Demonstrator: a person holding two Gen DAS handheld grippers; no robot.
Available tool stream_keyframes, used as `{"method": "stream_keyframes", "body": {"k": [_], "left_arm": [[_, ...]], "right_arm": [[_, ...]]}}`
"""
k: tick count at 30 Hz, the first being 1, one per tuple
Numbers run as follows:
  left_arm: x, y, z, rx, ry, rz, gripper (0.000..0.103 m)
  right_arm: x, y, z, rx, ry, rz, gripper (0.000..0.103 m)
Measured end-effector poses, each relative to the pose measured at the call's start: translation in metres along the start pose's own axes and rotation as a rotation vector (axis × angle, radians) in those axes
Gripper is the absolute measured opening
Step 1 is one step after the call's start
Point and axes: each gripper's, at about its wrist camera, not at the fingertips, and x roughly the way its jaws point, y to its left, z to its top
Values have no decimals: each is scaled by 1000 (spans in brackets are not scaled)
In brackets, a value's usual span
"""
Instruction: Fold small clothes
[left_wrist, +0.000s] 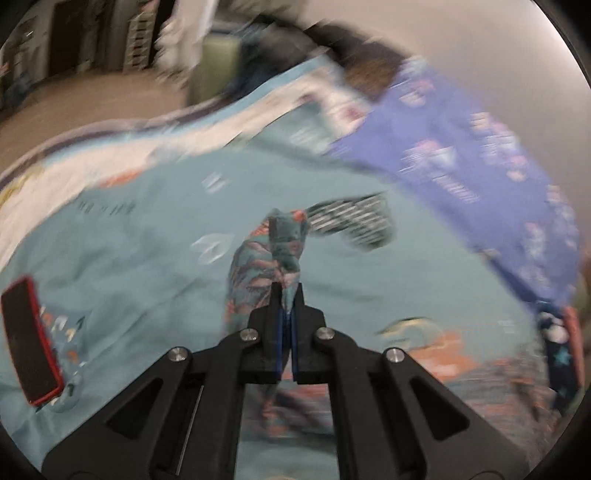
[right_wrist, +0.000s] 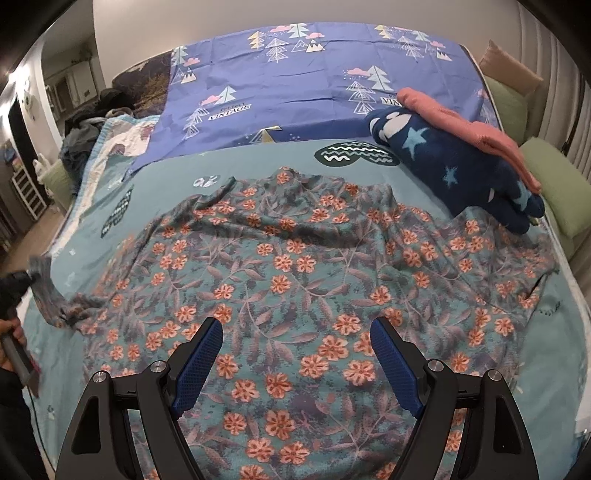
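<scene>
A teal garment with orange flowers (right_wrist: 295, 258) lies spread and wrinkled across the teal bedsheet (right_wrist: 258, 158). My right gripper (right_wrist: 297, 328) hovers just over its near part, jaws wide open with nothing between the blue pads. My left gripper (left_wrist: 287, 291) is shut on a bunched end of the same floral garment (left_wrist: 255, 266), which rises from the jaws in a twisted strip. In the right wrist view that end (right_wrist: 44, 284) is pulled out to the far left, beside a person's hand (right_wrist: 11, 332). The left wrist view is blurred.
A folded navy star-print garment (right_wrist: 454, 166) with a pink one (right_wrist: 465, 125) on top sits at the back right. A purple tree-print sheet (right_wrist: 295, 85) covers the bed's far end. A black, red-edged flat object (left_wrist: 31, 343) lies on the sheet. Green cushions (right_wrist: 561, 184) line the right edge.
</scene>
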Motion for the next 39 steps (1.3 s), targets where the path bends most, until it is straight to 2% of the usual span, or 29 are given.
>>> {"method": "stream_keyframes", "body": {"k": [3,6,12,15,18,22,26,32,34,36,39], "left_arm": [[-44,-51,6,98,-85,-118,4],[-80,-102,4,191,-134,-241,4],[-122,-192,-18,355,-136,-484,4],[-132,-232,-39,436,-115,-554,4],[-133,-268,-68,513,-82,-589,4],[-129,-304,-113,605,-37,-593,4],[-119,-324,-148,654,25,-591,4],[-97,-334,-201,685,187,-592,5],[-96,-335,-218,713,227,-596,8],[-99,-333,-228,733,262,-614,26],[-111,-319,-226,740,257,-627,39]], "right_arm": [[-4,-7,-1,12,-6,15,84],[-8,-17,-4,24,-10,28,84],[-17,-51,-7,97,-25,65,84],[-21,-69,-9,141,-22,97,84],[-25,-86,-13,172,-26,99,84],[-27,-106,-20,212,-22,109,84],[-28,-121,-25,245,-17,148,84],[-20,-130,-27,269,14,222,81],[-18,-130,-27,273,23,246,78],[-16,-128,-26,277,29,268,76],[-11,-123,-23,271,44,305,75]]}}
